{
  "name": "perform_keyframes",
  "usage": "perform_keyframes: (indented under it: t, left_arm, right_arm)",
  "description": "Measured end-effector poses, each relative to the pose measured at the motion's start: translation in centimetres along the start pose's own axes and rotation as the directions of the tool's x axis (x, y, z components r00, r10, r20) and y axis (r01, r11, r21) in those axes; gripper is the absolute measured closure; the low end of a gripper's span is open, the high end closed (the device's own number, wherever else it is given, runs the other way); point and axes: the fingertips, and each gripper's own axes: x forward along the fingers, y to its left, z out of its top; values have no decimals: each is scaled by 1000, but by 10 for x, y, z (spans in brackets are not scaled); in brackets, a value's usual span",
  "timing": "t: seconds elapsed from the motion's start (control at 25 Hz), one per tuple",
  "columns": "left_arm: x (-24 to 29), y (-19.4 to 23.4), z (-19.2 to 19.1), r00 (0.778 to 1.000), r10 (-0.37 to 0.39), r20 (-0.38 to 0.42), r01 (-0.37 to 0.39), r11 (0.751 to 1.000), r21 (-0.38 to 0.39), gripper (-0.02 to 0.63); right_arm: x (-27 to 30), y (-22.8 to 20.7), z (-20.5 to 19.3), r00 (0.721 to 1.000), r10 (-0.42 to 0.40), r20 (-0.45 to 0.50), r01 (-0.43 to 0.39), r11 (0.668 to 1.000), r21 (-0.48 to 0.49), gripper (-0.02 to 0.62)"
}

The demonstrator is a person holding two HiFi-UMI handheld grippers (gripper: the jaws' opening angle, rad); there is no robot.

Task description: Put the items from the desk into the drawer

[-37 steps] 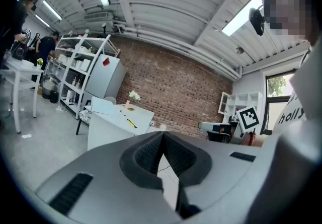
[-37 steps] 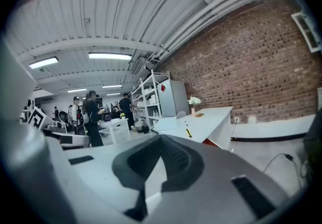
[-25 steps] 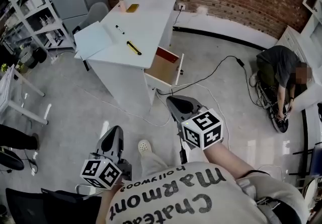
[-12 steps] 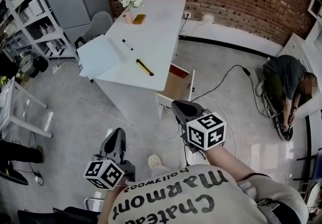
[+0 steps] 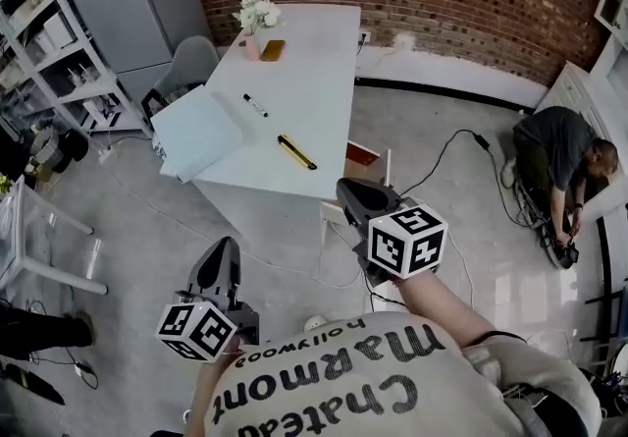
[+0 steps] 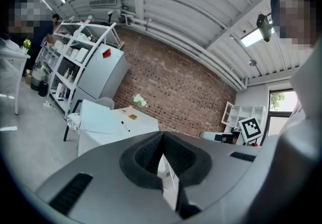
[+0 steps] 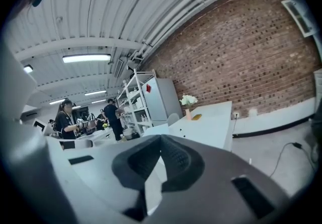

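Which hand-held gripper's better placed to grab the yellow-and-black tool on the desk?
Right, probably. The right hand-held gripper sits nearer the yellow-and-black tool and the open drawer; the left hand-held gripper hangs farther back. Both are shut, empty.

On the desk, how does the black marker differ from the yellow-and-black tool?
The marker is shorter, thin and dark; the yellow-and-black tool is longer and mostly yellow. The marker lies farther up the desk, toward the vase; the yellow-and-black tool lies nearer the front edge, closer to the open drawer. Both lie flat, slanted about the same way, apart from each other.
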Motion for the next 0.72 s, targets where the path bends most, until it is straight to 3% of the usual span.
perform_keyframes:
  t: [0.24,0.72]
  left_arm:
    - [12,40,15,1000,-7,-4,7,1000,7,604]
    - [33,84,-25,996,-6,-88,-1,997,-81,604]
  right_arm:
    - [36,4,2,999,1,34,-1,1000,24,592]
    - [80,-30,-70,985,-84,-151,93,994,55,592]
